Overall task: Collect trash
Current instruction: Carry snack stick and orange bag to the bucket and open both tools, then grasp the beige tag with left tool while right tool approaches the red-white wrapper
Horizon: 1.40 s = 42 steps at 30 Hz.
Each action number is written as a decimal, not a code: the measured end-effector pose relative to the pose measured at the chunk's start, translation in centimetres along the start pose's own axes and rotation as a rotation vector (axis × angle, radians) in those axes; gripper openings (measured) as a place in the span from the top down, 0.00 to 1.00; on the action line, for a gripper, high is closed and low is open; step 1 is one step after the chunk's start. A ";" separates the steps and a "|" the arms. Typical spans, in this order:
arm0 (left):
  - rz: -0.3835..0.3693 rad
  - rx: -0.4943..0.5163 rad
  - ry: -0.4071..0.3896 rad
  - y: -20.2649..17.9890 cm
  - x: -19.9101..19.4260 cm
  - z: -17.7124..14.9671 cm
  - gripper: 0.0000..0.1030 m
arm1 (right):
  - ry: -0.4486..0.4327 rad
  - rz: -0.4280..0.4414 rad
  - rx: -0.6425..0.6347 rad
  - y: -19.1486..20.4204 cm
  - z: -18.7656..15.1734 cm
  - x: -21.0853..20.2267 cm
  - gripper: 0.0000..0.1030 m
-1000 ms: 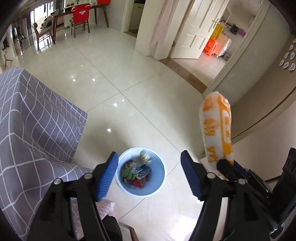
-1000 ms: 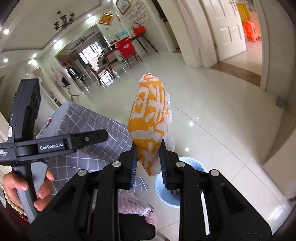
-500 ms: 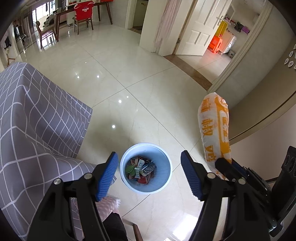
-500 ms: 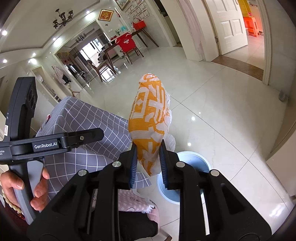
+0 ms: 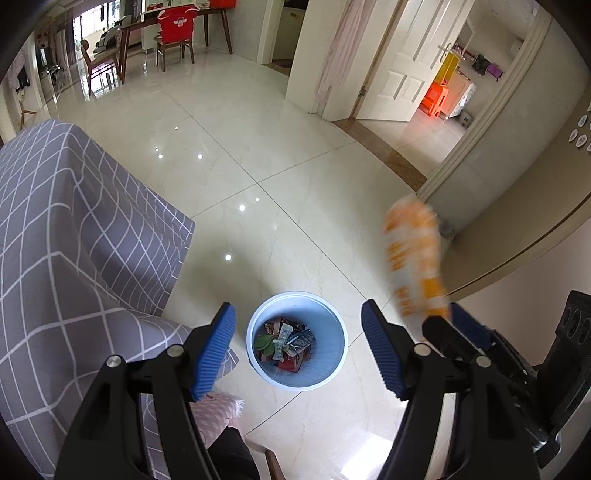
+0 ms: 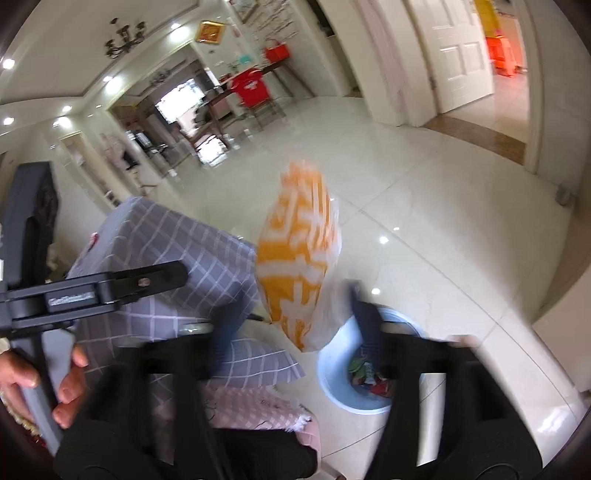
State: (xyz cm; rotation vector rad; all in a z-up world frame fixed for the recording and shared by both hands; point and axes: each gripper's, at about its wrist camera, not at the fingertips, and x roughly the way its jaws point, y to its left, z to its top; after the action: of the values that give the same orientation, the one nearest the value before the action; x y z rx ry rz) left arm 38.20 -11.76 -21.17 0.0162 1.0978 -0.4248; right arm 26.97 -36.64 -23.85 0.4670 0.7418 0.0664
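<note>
An orange-and-white snack bag (image 6: 295, 251) stands blurred between the fingers of my right gripper (image 6: 295, 314). The jaws are opening, spread wide, and the pads no longer press on the bag. Its lower end hangs just over the light blue bin (image 6: 332, 380) on the floor. In the left wrist view the bin (image 5: 332, 354) holds several wrappers and sits between the blue pads of my left gripper (image 5: 297, 314), far below them. That gripper is open and holds nothing. To its right are the bag (image 5: 413, 258) and the right gripper (image 5: 445, 319).
A table under a grey checked cloth (image 5: 74, 240) stands left of the bin, with a pink cloth (image 5: 218, 410) below it. A hand (image 6: 22, 376) holds the left gripper's handle. A wall (image 5: 517, 258) rises at the right. A dining table with chairs (image 5: 173, 33) is far off.
The right gripper's jaws have sprung apart and let go of the bag, which now looks blurred and a little lower. The left view shows the bin slightly farther out.
</note>
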 end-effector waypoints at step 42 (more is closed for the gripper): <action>0.305 -0.330 -0.282 34.2 -17.8 1.0 0.33 | 0.140 0.308 -0.463 36.4 5.1 12.5 0.36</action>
State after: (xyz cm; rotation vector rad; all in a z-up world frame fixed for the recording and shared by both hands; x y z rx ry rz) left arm 43.91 25.31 -11.95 -0.1613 0.8572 0.0319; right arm 43.36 -3.25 -12.80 0.1295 0.7586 0.5527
